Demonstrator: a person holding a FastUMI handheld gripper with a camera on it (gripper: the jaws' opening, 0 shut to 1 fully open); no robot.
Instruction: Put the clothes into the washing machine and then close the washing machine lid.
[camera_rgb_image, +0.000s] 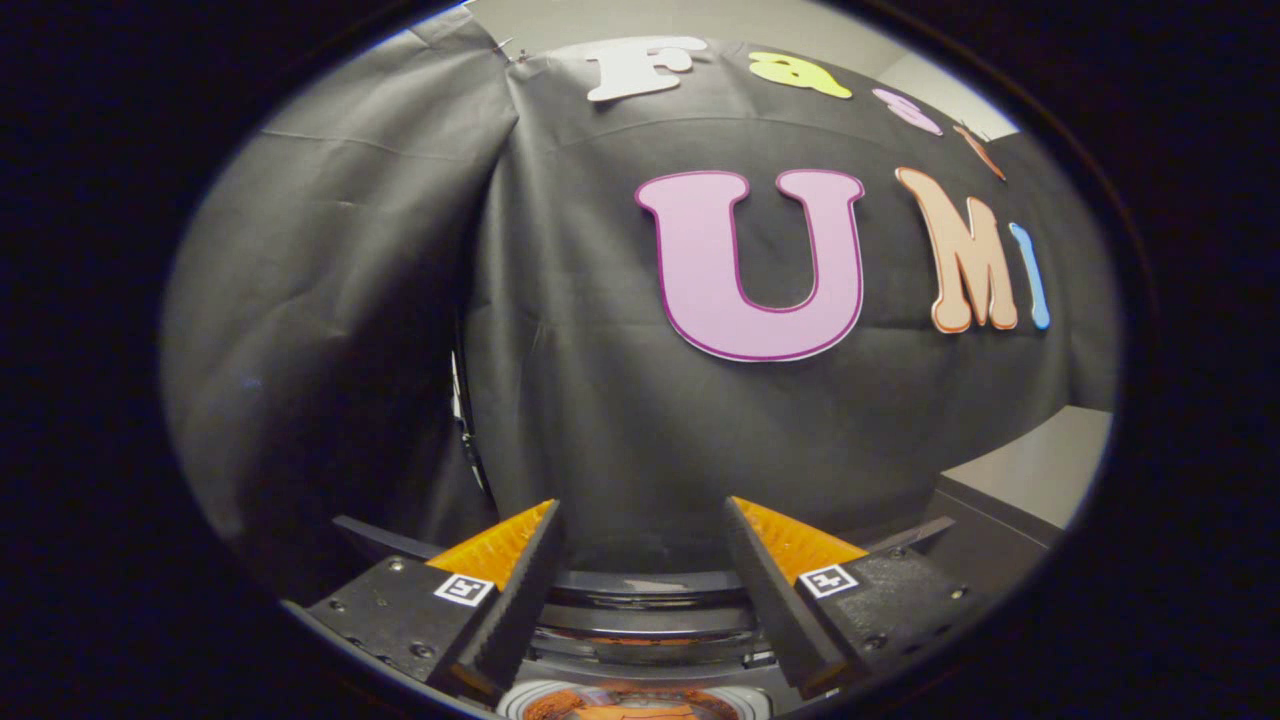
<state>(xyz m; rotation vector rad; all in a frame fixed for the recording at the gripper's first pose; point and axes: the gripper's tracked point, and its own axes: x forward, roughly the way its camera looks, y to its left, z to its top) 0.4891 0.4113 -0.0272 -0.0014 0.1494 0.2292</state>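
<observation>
My claw (640, 545) sits spread wide, its two fingers well apart with nothing between the pads; I see no cloth or other thing pressed on either finger (520, 590). Each finger carries a small square marker on its mount.

Directly under the claw, at six o'clock from the fingertips, I see the washing machine (640, 625): curved dark and pale rims of its top stacked one behind another in the gap between the fingers. At the very bottom, closest to me, a round opening shows something orange-brown, which I take to be the clothes (625, 708) inside the drum, though it is too cropped to be sure. Whether the lid is up or down I cannot tell.

Beyond the fingertips, at twelve o'clock, the black cloth wall (600, 380) of the booth hangs close, with a fold where two panels meet at about eleven o'clock. At three o'clock from the claw, a grey desk (1030, 470) edge juts in beside the cloth, apart from the right finger.
</observation>
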